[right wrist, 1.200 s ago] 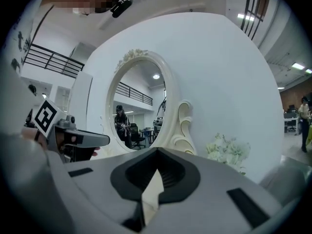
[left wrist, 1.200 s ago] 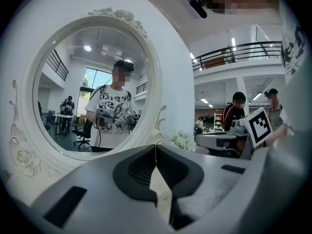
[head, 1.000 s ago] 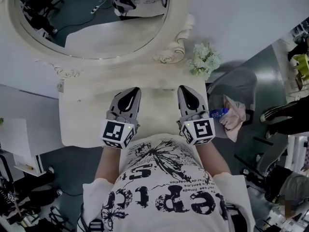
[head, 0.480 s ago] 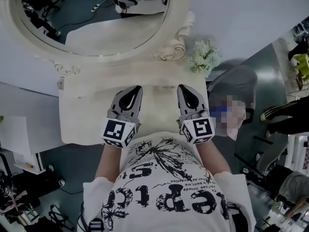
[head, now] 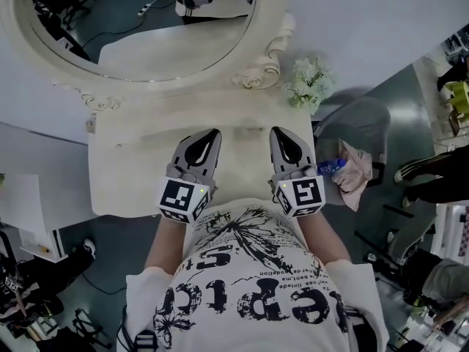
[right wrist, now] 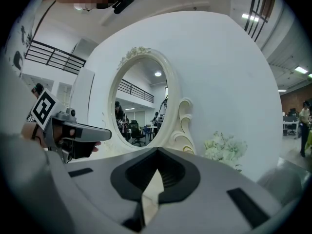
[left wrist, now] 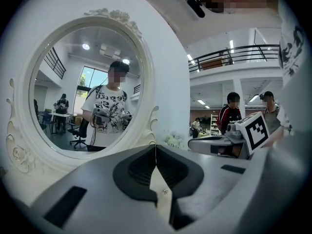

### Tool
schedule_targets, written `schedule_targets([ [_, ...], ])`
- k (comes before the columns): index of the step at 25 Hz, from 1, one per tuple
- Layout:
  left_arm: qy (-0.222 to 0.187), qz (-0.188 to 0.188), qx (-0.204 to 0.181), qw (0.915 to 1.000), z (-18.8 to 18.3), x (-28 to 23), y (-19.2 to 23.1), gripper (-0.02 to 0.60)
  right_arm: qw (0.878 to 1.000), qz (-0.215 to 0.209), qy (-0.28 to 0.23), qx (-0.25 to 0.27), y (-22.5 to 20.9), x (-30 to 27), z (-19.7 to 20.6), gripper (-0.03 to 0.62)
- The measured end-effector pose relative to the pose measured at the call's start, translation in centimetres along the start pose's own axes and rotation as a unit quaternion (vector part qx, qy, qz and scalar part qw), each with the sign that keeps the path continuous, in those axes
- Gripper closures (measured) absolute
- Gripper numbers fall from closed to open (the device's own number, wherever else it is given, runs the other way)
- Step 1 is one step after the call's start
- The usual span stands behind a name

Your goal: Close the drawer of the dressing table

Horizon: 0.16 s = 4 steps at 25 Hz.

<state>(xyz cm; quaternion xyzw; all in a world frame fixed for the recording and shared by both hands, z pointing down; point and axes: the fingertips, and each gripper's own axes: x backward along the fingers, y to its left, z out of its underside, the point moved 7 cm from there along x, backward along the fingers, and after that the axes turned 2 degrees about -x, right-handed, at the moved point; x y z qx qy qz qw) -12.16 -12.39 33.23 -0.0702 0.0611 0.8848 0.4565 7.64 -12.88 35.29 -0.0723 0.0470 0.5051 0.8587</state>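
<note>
The cream dressing table (head: 128,171) stands against the wall under its oval mirror (head: 146,28). Its drawer is hidden from every view, below the table's front edge and the person's torso. My left gripper (head: 214,133) and right gripper (head: 278,132) hover side by side over the middle of the table top, pointing at the mirror. Both are shut with nothing between the jaws. In the left gripper view the shut left gripper (left wrist: 156,146) faces the mirror (left wrist: 92,96), with the right gripper (left wrist: 229,139) beside it. In the right gripper view the right gripper (right wrist: 157,150) is shut.
A bunch of white flowers (head: 309,85) sits at the table's back right corner, also in the right gripper view as flowers (right wrist: 222,147). Right of the table is a grey seat (head: 363,123) holding a cloth (head: 355,174) and a bottle (head: 331,169). People stand in the background.
</note>
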Motion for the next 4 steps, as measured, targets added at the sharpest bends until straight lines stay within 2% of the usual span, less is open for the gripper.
schedule_targets([
  [4, -0.001, -0.001, 0.001, 1.0000, 0.00, 0.02, -0.17, 0.561, 1.000, -0.003, -0.001, 0.001, 0.14, 0.15, 0.05, 0.577],
])
